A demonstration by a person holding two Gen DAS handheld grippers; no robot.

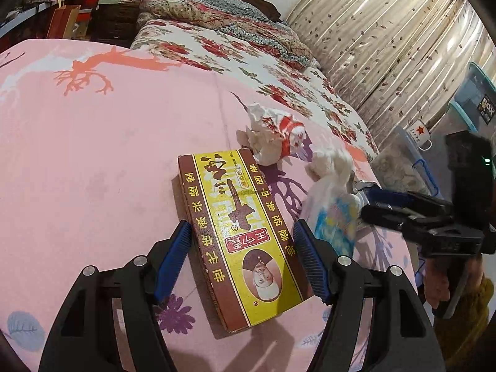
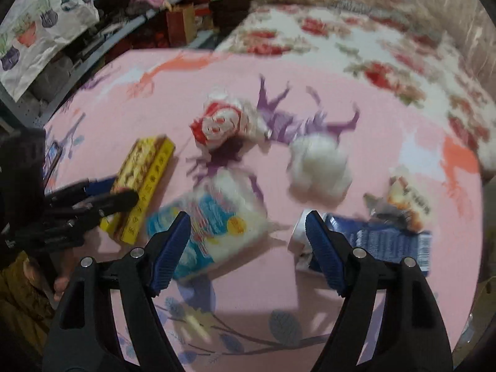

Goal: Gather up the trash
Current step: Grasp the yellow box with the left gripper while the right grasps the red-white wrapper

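Yellow carton (image 1: 245, 235) lies between the wide-spread left tongs (image 1: 243, 241); right tongs (image 2: 248, 235) gape over a tissue pack (image 2: 214, 226).

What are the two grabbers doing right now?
Left gripper: open, fingers either side of the yellow and brown box, not gripping yet.
Right gripper: open, holding nothing.

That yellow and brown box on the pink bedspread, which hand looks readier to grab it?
Left, probably. The left gripper is open with the box between its fingers; the right gripper faces a blue-and-white packet.

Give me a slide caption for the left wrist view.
Open left tongs straddle the yellow-and-brown cardboard box on the pink bedsheet.
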